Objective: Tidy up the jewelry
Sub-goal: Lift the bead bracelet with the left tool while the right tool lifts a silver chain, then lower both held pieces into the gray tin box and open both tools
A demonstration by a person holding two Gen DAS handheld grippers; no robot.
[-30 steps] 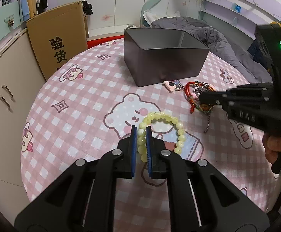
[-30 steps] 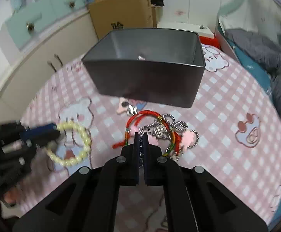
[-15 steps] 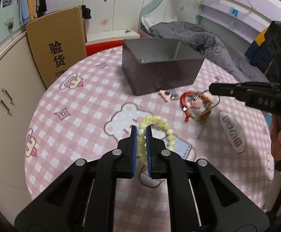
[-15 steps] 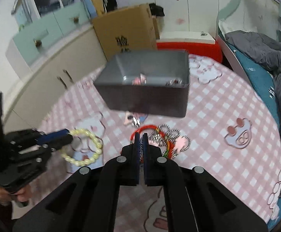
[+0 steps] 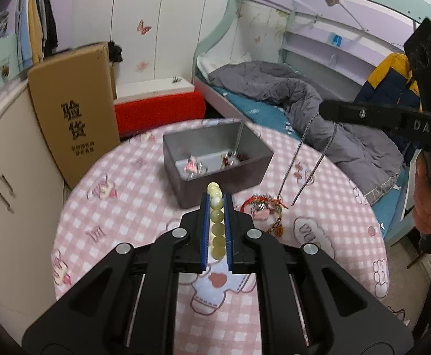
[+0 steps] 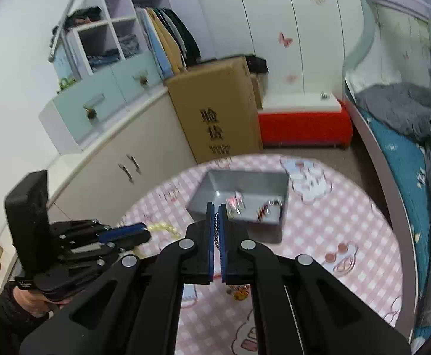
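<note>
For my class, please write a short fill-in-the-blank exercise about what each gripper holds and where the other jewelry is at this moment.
1. The left gripper is shut on a pale yellow ____ bracelet.
2. The right gripper holds a thin metal ____, which hangs down in two strands.
3. The gray ____ already has some jewelry inside.
4. A tangle with a ____ cord lies on the checked tablecloth.

Missing words: bead; chain; box; red
</note>
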